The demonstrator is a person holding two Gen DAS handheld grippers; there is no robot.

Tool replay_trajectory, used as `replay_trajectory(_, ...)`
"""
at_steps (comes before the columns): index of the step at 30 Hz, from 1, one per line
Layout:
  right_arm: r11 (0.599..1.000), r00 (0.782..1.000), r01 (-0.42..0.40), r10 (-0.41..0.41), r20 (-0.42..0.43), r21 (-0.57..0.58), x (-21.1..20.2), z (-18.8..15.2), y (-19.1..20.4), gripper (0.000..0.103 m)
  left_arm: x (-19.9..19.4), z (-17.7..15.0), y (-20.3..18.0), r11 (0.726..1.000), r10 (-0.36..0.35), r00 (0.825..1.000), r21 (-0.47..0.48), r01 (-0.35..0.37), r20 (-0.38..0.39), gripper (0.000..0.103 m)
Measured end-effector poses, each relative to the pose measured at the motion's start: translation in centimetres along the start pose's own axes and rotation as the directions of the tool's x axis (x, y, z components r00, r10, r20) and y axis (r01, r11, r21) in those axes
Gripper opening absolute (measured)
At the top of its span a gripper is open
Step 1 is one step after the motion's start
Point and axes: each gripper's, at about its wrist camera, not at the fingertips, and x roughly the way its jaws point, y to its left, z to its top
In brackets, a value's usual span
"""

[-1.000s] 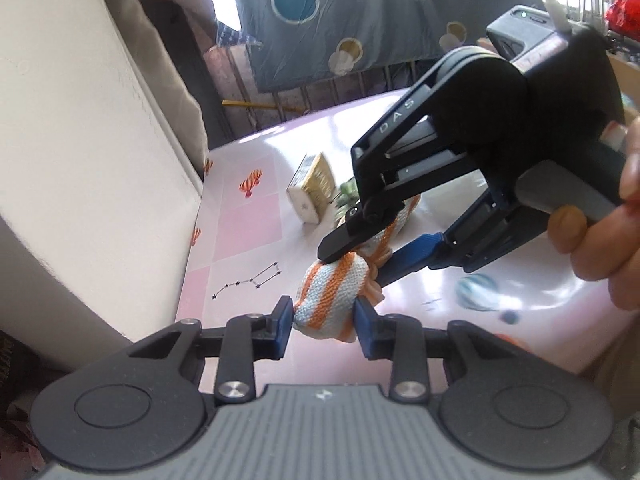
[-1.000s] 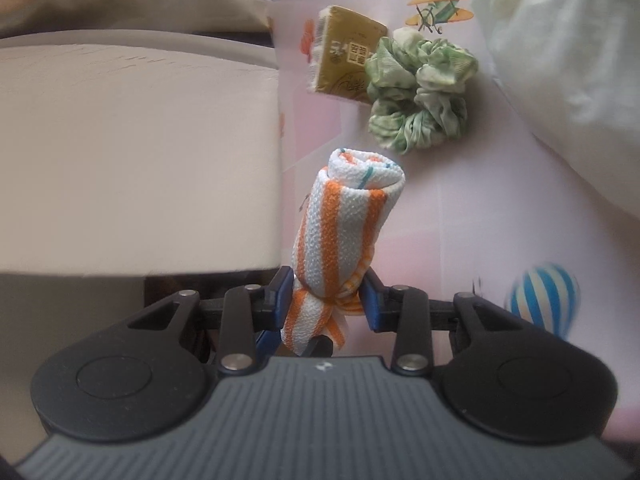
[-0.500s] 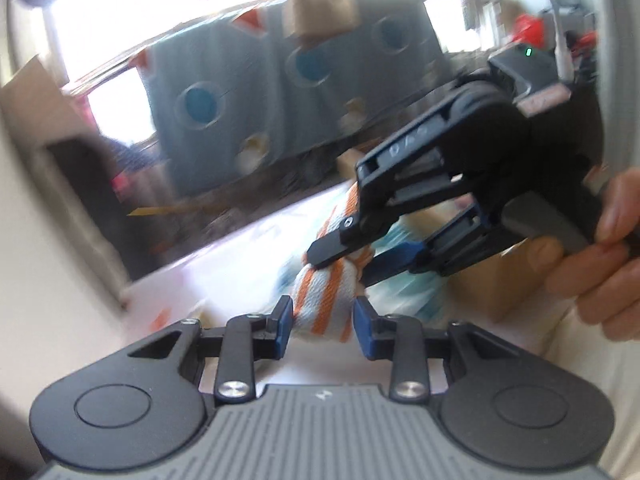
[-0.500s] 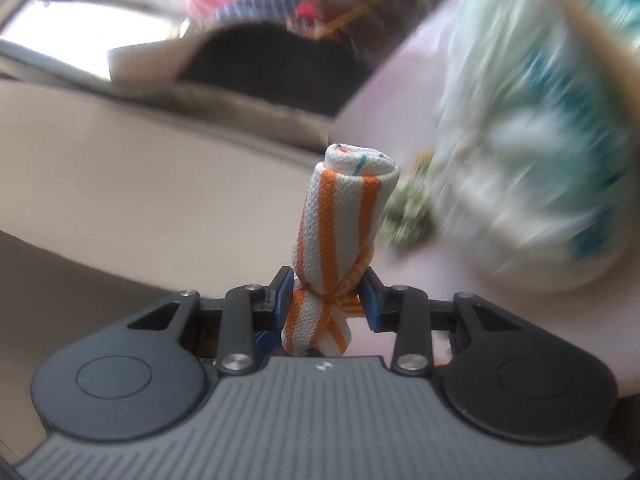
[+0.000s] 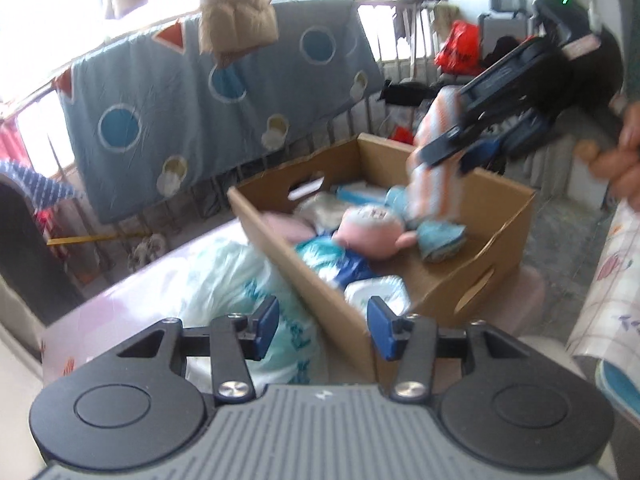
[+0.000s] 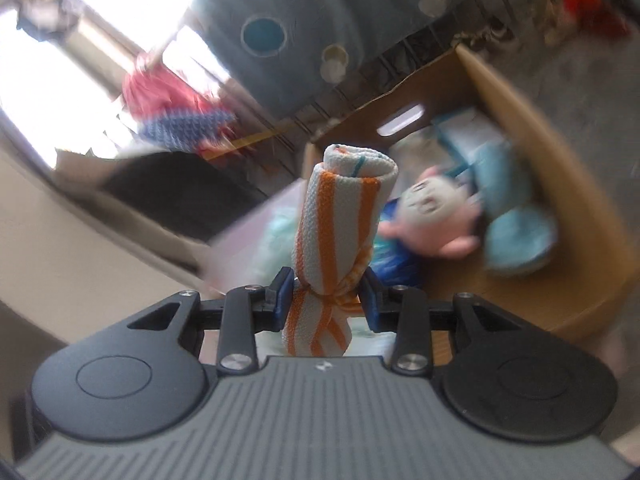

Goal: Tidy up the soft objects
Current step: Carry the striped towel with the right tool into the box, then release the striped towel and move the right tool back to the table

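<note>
A rolled towel [image 6: 340, 216] with orange and white stripes stands upright between the blue pads of my right gripper [image 6: 326, 300], which is shut on its knotted lower part. In the left wrist view the same towel [image 5: 434, 168] hangs in the right gripper [image 5: 452, 152] above the open cardboard box [image 5: 440, 292]. My left gripper [image 5: 323, 328] is low, near the box's front corner. Its jaws are opening and nothing is between them. A pink-faced plush doll [image 5: 368, 232] in blue lies inside the box [image 6: 540, 128] among other soft packs.
A white and blue plastic bag [image 5: 240, 280] lies on the pink table against the box's left wall. A blue blanket with circles [image 5: 200, 80] hangs on a railing behind. A person's hand [image 5: 616, 160] holds the right gripper at the right edge.
The left gripper has let go of the towel's end and its jaws stand wider. Both grippers swung from the table toward the cardboard box, the right one lifting the towel above it.
</note>
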Motion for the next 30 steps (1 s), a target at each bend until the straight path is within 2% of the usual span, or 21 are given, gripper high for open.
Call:
replay_trajectory(3, 0.976, 0.991, 0.089, -0.106, -0.078, -0.2, 1.9, 0.8, 0.5, 0.034, -0.1, -1.5, 1.6, 0.999, 0.034, 0.998, -0.034, -0.035, -0.044, 0.05)
replay_trajectory(6, 0.903, 0.964, 0.125, -0.209, -0.165, -0.412, 5.7, 0.2, 1.7, 0.034, 0.0, -2.8, 3.1, 0.994, 0.077, 0.994, -0.072, -0.083, -0.079, 0.05)
replay_trajectory(8, 0.852, 0.935, 0.118, -0.268, -0.232, -0.51, 8.5, -0.6, 2.0, 0.034, 0.0, -3.5, 4.1, 0.988, 0.104, 0.989, -0.103, -0.115, -0.104, 0.05)
replay_trajectory(12, 0.79, 0.877, 0.088, -0.351, -0.33, -0.607, 13.3, -2.9, 2.3, 0.036, -0.4, -4.5, 5.9, 0.975, 0.133, 0.98, -0.156, -0.156, -0.147, 0.05)
replay_trajectory(14, 0.811, 0.865, 0.082, -0.347, -0.363, -0.58, 14.3, -3.0, 1.9, 0.036, -0.5, -5.0, 6.6, 0.97, 0.146, 0.976, -0.168, -0.173, -0.161, 0.05)
replay_trajectory(18, 0.876, 0.874, 0.082, -0.292, -0.387, -0.476, 14.0, -2.1, 1.0, 0.037, -1.1, -5.7, 7.7, 0.965, 0.161, 0.972, -0.181, -0.191, -0.171, 0.05)
replay_trajectory(22, 0.911, 0.886, 0.133, -0.286, -0.365, -0.39, 13.1, -1.5, -0.2, 0.04, -1.0, -6.4, 8.5, 0.959, 0.167, 0.97, -0.2, -0.202, -0.177, 0.05)
replay_trajectory(26, 0.94, 0.913, 0.153, -0.252, -0.32, -0.305, 11.7, -0.6, -0.3, 0.045, -1.1, -7.1, 9.2, 0.951, 0.196, 0.963, -0.206, -0.232, -0.183, 0.05)
replay_trajectory(30, 0.961, 0.948, 0.106, -0.175, -0.267, -0.254, 10.5, 0.7, 1.8, 0.05, -1.6, -8.2, 10.4, 0.935, 0.234, 0.954, -0.224, -0.274, -0.187, 0.053)
